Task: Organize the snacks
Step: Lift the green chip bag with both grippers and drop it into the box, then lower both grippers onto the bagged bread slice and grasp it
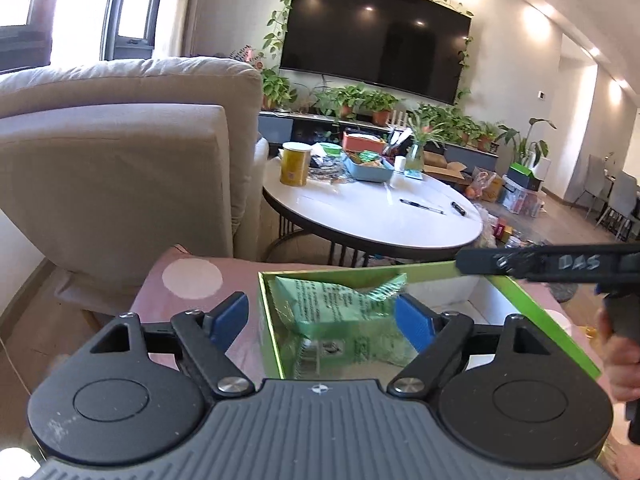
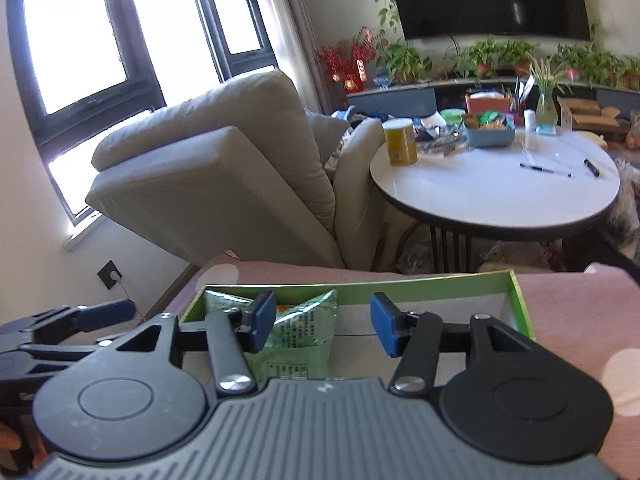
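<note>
A shallow box with a green rim [image 1: 269, 320] [image 2: 420, 292] lies on a pink dotted cloth. Green snack packets [image 1: 340, 308] [image 2: 304, 324] lie at its left end; the right part of its white floor is bare. My left gripper [image 1: 322, 320] hangs open over that left end. Its left pad is outside the rim and its right pad is above a packet, neither pressing on it. My right gripper [image 2: 324, 322] is open above the box middle, with nothing between its pads. One right-gripper finger [image 1: 520, 266] reaches over the far rim. A left-gripper finger [image 2: 104, 314] shows at the left edge.
The pink cloth [image 1: 192, 280] covers the surface under the box. Beyond it stands a round white table [image 1: 380, 216] with a yellow canister [image 1: 295, 164], a blue tray of snacks [image 1: 368, 168] and pens. A beige armchair [image 1: 120, 160] is on the left. A hand [image 1: 618, 360] holds the right gripper.
</note>
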